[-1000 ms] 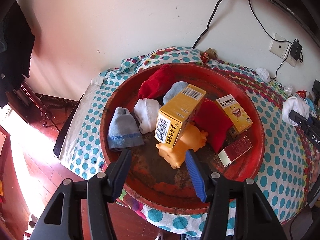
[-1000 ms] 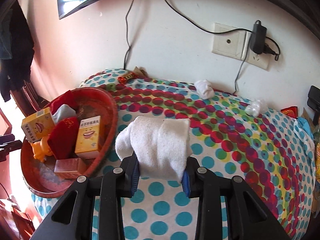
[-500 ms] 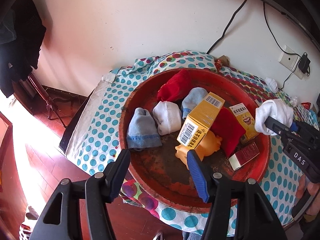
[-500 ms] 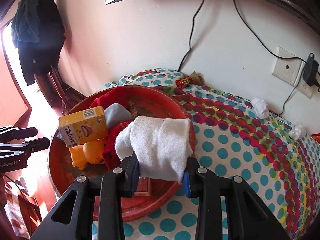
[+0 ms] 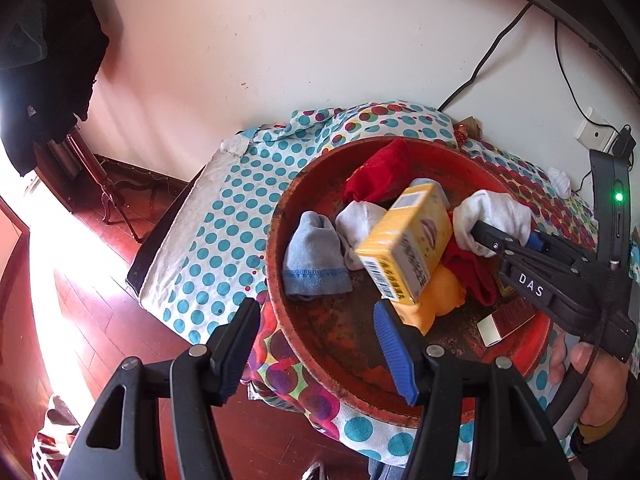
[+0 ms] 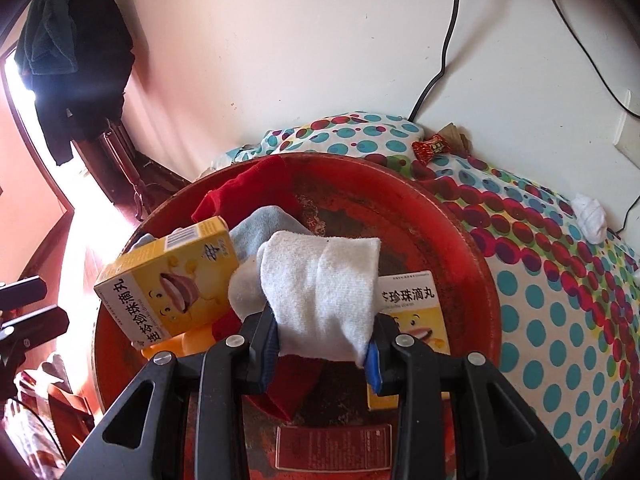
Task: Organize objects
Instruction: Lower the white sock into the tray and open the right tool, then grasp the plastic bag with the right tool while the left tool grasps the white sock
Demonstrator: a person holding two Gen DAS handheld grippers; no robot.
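A rolled white sock (image 6: 320, 296) is clamped in my right gripper (image 6: 322, 354), which is shut on it and hangs over the middle of the red basin (image 6: 476, 280). In the left wrist view the same white sock (image 5: 494, 216) juts from the right gripper (image 5: 486, 236) above the basin (image 5: 280, 240). My left gripper (image 5: 316, 344) stands open and empty over the basin's near-left rim. Inside lie a tilted yellow box (image 5: 404, 248), a grey sock (image 5: 314, 260), a white sock (image 5: 362, 220), red socks (image 5: 380, 174), an orange toy (image 5: 440, 296) and a dark red box (image 5: 506, 320).
The basin sits on a dotted cloth (image 6: 560, 320) over a table against a white wall. Another rolled white sock (image 6: 590, 218) and a red sweet wrapper (image 6: 432, 147) lie on the cloth near the wall. A hand (image 5: 596, 376) holds the right gripper. Wooden floor lies at left.
My right gripper has carried the white sock leftward from over the cloth to above the basin's contents. My left gripper has drawn back slightly toward the basin's near-left rim.
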